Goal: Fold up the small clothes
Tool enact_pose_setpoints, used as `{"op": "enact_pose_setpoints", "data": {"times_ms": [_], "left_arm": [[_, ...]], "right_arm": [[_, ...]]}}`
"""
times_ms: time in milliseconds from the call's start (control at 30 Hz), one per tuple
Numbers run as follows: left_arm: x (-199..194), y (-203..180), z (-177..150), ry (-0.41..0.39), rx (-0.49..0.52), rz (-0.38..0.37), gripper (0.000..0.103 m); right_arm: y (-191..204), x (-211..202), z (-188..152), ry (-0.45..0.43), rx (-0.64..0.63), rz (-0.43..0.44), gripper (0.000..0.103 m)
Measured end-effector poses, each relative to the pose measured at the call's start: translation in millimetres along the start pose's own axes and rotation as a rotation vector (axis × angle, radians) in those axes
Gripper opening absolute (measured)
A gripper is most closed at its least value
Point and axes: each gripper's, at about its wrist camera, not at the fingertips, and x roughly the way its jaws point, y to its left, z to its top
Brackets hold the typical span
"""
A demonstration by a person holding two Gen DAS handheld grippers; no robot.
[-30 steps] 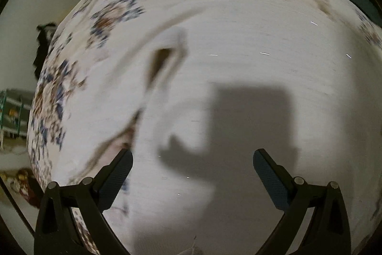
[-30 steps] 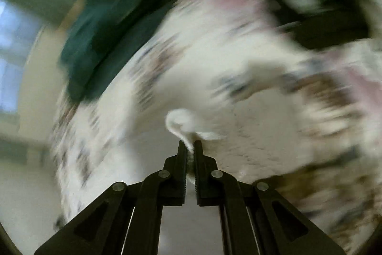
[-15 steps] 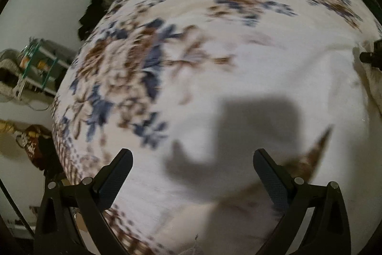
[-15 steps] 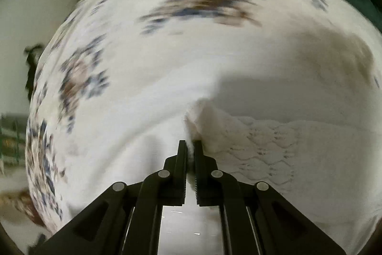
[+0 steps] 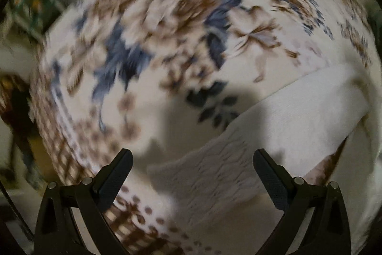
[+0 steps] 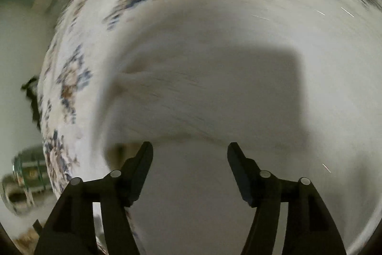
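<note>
The right gripper (image 6: pixel 189 159) has just let go; its jaws have been opening and stand apart with nothing between them. The white garment (image 5: pixel 274 135) lies on the floral bedspread (image 5: pixel 167 28), under the left gripper (image 5: pixel 192 173), whose jaws gape empty. Both views are blurred. A hasty grab may catch the bedspread too, or spoil the fold.

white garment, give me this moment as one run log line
garment: flat on floral sheet | right claw: just opened, nothing between | left claw: open, empty, above garment
</note>
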Motion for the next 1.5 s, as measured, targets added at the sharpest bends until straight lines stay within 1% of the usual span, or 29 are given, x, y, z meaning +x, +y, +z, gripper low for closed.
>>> {"op": "enact_pose_setpoints", "data": {"times_ms": [67,100,133,167,200,233,267,300,367,467,533,567,700,733,767,833,867,900,933,967,1000,1067,1133,1233,1300,1367,1433,1467,1500], "left_arm": [[11,14,-4,0.047,-0.061,-0.077,0.103],[21,19,-5,0.079,-0.097,-0.135,0.103],[29,20,-6,0.098,-0.115,-0.168,0.103],[38,19,-7,0.118,-0.133,-0.207,0.101],[46,15,-8,0.131,-0.144,-0.248,0.095],[50,7,-8,0.13,-0.133,-0.266,0.087],[49,0,-7,0.119,-0.107,-0.257,0.052],[47,-7,-4,0.109,-0.067,-0.232,0.013],[36,-9,5,0.077,-0.053,-0.257,0.013],[6,0,35,-0.037,-0.061,-0.248,0.013],[-14,10,68,-0.134,-0.072,-0.23,0.013],[-20,13,85,-0.168,-0.064,-0.236,0.013],[-27,18,158,-0.296,-0.105,-0.244,0.017],[-23,19,173,-0.304,-0.106,-0.264,0.019],[-18,19,183,-0.295,-0.114,-0.287,0.024],[-9,15,197,-0.257,-0.152,-0.339,0.025],[-7,16,198,-0.249,-0.171,-0.349,0.029],[-5,17,197,-0.241,-0.2,-0.36,0.039],[-3,21,193,-0.23,-0.232,-0.384,0.045],[-2,26,187,-0.221,-0.268,-0.408,0.06],[1,36,176,-0.216,-0.328,-0.434,0.068],[9,46,157,-0.19,-0.421,-0.475,0.068],[26,51,139,-0.128,-0.507,-0.526,0.068],[55,47,133,-0.051,-0.593,-0.569,0.068],[68,41,141,-0.051,-0.619,-0.581,0.068],[75,33,156,-0.071,-0.618,-0.544,0.068],[75,24,174,-0.108,-0.589,-0.447,0.066],[71,18,182,-0.139,-0.552,-0.401,0.052],[66,9,189,-0.175,-0.492,-0.354,0.014]], "right_arm": [[-29,-9,-19,0.004,0.08,-0.019,0.067],[-37,-14,-20,0.01,0.123,-0.03,0.067],[-51,-15,-28,0.016,0.158,-0.034,0.067],[-75,-26,-33,0.026,0.184,-0.04,0.067],[-92,-31,-37,0.038,0.201,-0.057,0.067],[-110,-37,-44,0.05,0.216,-0.074,0.067],[-115,-32,-49,0.059,0.231,-0.084,0.067],[-121,-30,-56,0.069,0.242,-0.089,0.067],[-127,-27,-66,0.084,0.257,-0.101,0.067],[-125,-28,-76,0.075,0.238,-0.126,0.067],[-117,-29,-77,0.046,0.206,-0.166,0.067],[-112,-28,-77,0.03,0.193,-0.187,0.067],[-93,-14,-70,0.003,0.175,-0.211,0.067],[-87,-10,-66,-0.003,0.179,-0.213,0.067],[-82,-5,-62,-0.006,0.183,-0.213,0.067],[-72,7,-55,0.002,0.191,-0.213,0.068],[-68,10,-52,0.007,0.192,-0.21,0.07],[-64,14,-49,0.007,0.192,-0.202,0.076],[-60,17,-46,0.001,0.192,-0.191,0.078],[-56,17,-43,-0.006,0.19,-0.185,0.078],[-53,19,-41,-0.012,0.181,-0.186,0.078],[-47,20,-36,-0.023,0.161,-0.198,0.078],[-41,20,-31,-0.041,0.147,-0.239,0.085],[-35,16,-21,-0.096,0.115,-0.357,0.088],[-36,15,-14,-0.124,0.108,-0.401,0.088],[-37,19,-11,-0.14,0.11,-0.407,0.088],[-46,18,-4,-0.133,0.107,-0.417,0.088],[-48,20,-1,-0.131,0.103,-0.43,0.088],[-53,19,-1,-0.131,0.095,-0.448,0.088]]}}
